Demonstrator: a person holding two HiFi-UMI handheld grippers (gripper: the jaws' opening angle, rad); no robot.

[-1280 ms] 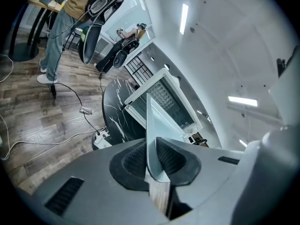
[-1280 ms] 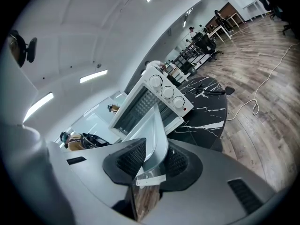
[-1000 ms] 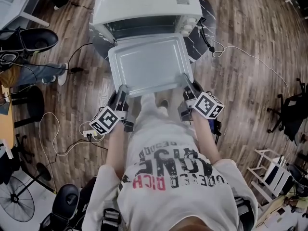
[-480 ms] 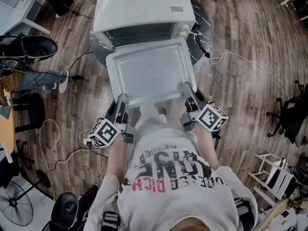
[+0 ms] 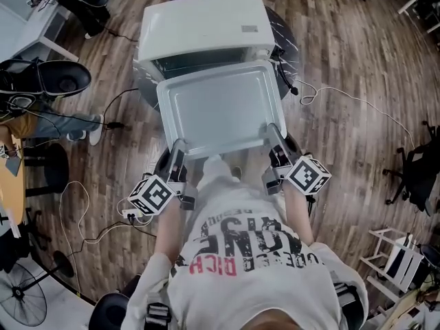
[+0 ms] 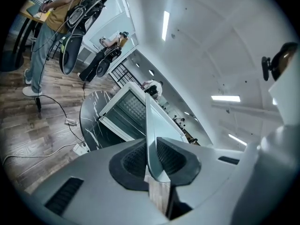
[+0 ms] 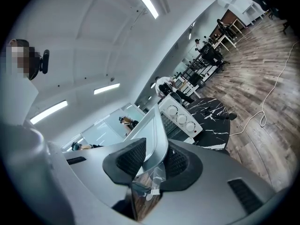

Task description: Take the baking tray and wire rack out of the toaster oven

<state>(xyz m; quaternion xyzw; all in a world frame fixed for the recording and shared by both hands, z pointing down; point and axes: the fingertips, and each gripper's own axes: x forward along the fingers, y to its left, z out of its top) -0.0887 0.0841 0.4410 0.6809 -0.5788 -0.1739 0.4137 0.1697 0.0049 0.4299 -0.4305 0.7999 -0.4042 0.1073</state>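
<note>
Two tray [image 5: 216, 108] corners, clamped between jaws

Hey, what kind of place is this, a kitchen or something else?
Probably an open-plan office or lab, not a kitchen: the toaster oven sits on a small round black table, with office chairs and loose cables on a wooden floor.

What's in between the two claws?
In the head view, the baking tray stretches from the left claw to the right claw; each grips a near corner.
</note>
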